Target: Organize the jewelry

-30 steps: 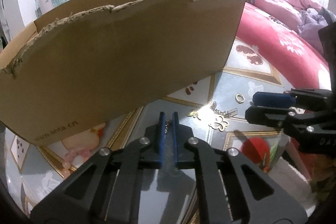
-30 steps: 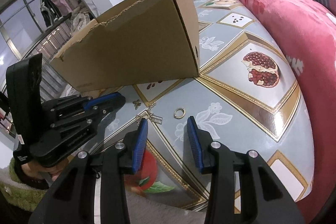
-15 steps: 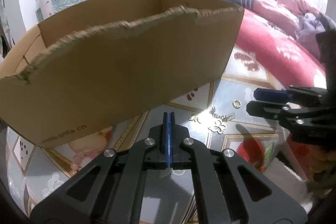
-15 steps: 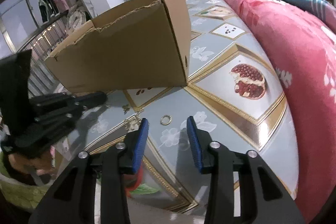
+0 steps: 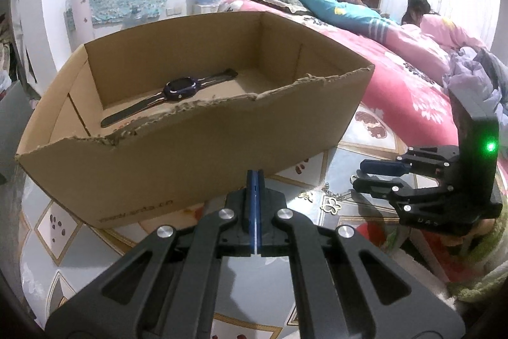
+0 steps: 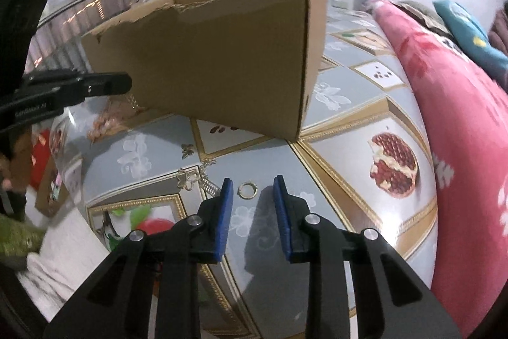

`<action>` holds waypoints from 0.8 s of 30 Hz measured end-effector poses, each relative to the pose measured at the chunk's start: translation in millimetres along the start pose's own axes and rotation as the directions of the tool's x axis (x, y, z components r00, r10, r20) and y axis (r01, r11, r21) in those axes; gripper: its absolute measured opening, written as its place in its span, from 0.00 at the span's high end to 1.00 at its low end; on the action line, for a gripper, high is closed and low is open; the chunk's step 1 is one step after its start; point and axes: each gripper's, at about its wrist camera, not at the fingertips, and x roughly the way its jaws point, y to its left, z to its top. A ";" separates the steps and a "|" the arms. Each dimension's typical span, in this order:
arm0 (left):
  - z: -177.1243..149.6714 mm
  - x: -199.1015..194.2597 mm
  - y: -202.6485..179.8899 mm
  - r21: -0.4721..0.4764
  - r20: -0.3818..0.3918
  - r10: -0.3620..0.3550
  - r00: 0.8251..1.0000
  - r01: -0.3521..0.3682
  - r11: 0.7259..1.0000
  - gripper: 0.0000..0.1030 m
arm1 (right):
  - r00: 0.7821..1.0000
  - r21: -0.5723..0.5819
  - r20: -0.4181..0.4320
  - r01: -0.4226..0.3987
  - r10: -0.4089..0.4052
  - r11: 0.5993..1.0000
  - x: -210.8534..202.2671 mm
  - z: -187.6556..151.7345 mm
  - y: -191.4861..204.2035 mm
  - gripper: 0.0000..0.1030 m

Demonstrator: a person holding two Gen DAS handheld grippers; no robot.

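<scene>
Ring (image 6: 248, 190) lies between closing right tool (image 6: 253, 187) tips, untouched.

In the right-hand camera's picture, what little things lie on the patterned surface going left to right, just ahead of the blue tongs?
Small butterfly charm → silver flower pendant with its chain → gold ring, which sits between the closing right tongs → printed pomegranate picture.

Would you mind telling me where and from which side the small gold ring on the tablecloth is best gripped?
Probably across its outer rim, from above. The gold ring lies flat on the tablecloth, apart from the butterfly charm chain, so nothing stands up to pinch. The right gripper already straddles it, jaws closing, pads not yet touching; tip the fingertips down so each pad meets an opposite edge.
</scene>
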 end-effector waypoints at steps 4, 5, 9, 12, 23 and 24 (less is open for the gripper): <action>-0.3 -0.3 2.0 -0.001 -0.003 -0.002 1.000 0.002 1.000 1.00 | 1.000 -0.059 -0.017 -0.018 0.017 0.998 2.5 4.1 0.5 0.80; -0.9 -0.4 1.4 -0.001 -0.001 -0.001 1.000 0.001 1.000 1.00 | 0.999 -0.065 -0.023 -0.029 0.027 0.997 2.9 5.0 0.0 0.84; -1.0 -1.2 1.9 -0.003 0.000 -0.004 1.000 0.004 1.000 1.00 | 0.998 -0.069 -0.033 -0.061 0.059 0.996 3.7 7.2 -2.3 0.88; -1.2 -2.4 0.7 -0.002 0.003 -0.004 1.000 0.004 1.000 1.00 | 0.996 -0.027 -0.021 -0.082 0.082 0.996 1.6 5.8 -7.4 0.90; 4.7 -30.8 -6.0 0.020 0.062 -0.026 0.998 0.025 0.999 1.00 | 0.995 0.020 0.072 -0.069 0.067 0.997 -30.4 10.2 -3.3 0.90; 6.1 -35.4 -5.7 0.017 0.073 -0.036 0.997 0.035 0.999 1.00 | 0.993 0.020 0.095 -0.070 0.068 0.997 -38.7 13.9 -1.5 0.90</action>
